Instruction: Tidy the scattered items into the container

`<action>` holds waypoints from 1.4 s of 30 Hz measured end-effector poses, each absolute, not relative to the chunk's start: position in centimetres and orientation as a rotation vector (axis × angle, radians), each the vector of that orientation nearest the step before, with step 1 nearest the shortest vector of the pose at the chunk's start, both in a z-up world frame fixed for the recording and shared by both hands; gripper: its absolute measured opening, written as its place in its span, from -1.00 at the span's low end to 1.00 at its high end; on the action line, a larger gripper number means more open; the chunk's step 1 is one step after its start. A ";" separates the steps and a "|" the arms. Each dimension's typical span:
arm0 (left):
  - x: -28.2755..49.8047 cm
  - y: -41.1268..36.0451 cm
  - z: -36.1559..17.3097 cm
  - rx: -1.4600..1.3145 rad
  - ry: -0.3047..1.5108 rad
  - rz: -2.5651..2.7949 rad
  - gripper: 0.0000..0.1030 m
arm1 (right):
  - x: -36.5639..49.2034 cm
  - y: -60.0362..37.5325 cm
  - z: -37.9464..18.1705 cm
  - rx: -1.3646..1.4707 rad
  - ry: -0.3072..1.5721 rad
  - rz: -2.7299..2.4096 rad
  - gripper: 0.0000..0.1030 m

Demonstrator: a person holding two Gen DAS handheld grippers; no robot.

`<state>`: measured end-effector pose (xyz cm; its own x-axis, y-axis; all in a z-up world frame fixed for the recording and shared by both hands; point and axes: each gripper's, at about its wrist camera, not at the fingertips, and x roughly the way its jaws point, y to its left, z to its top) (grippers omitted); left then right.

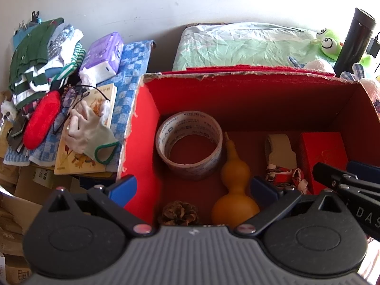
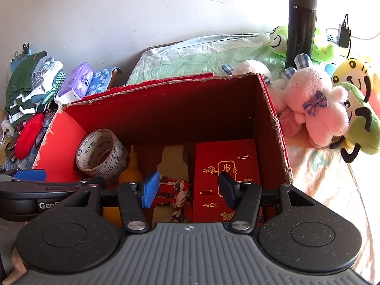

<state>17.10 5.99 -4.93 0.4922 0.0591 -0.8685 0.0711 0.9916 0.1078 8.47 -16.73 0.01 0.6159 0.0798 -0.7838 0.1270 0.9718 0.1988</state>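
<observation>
Progress: partial. The red cardboard box (image 1: 249,99) already holds a roll of packing tape (image 1: 190,147) at its left, a yellow gourd (image 1: 234,187) and a pine cone (image 1: 179,213) nearer the camera, a card-backed bundle wrapped in patterned cloth (image 2: 174,190) at centre, and a red gift box (image 2: 225,171) at the right.

Tools: the left gripper (image 1: 197,187) stands with its jaws spread wide and empty, straddling the box's left wall. The right gripper (image 2: 187,190) hovers over the box interior, jaws parted, nothing between the pads; it appears released rather than grasping.

Outstanding, left of the box on a blue checked cloth (image 1: 133,76): a white work glove (image 1: 91,133) lying on a booklet (image 1: 83,152), spectacles (image 1: 68,104), a red pouch (image 1: 41,121), a purple tissue pack (image 1: 102,54) and folded clothing (image 1: 40,54). To the right: a pink plush rabbit (image 2: 315,109) and further soft toys, with a dark flask (image 2: 301,23) behind. Whether the flask and clothing count as scatter cannot be judged from here.

Assessment: several items in, the larger share remaining.
</observation>
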 end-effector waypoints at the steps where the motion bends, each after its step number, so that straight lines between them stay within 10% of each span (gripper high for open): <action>1: 17.0 6.0 -4.9 0.132 1.056 -0.008 0.97 | 8.4 -16.7 0.0 0.245 0.908 -0.029 0.12; 42: 13.8 6.8 -2.0 0.069 0.968 -0.003 0.97 | 4.5 -15.2 3.3 0.199 0.797 -0.063 0.38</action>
<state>13.83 6.84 -1.98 0.5671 0.0282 -0.8232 0.0335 0.9978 0.0572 4.49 -15.25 3.30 0.6981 0.0190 -0.7158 0.1311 0.9794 0.1539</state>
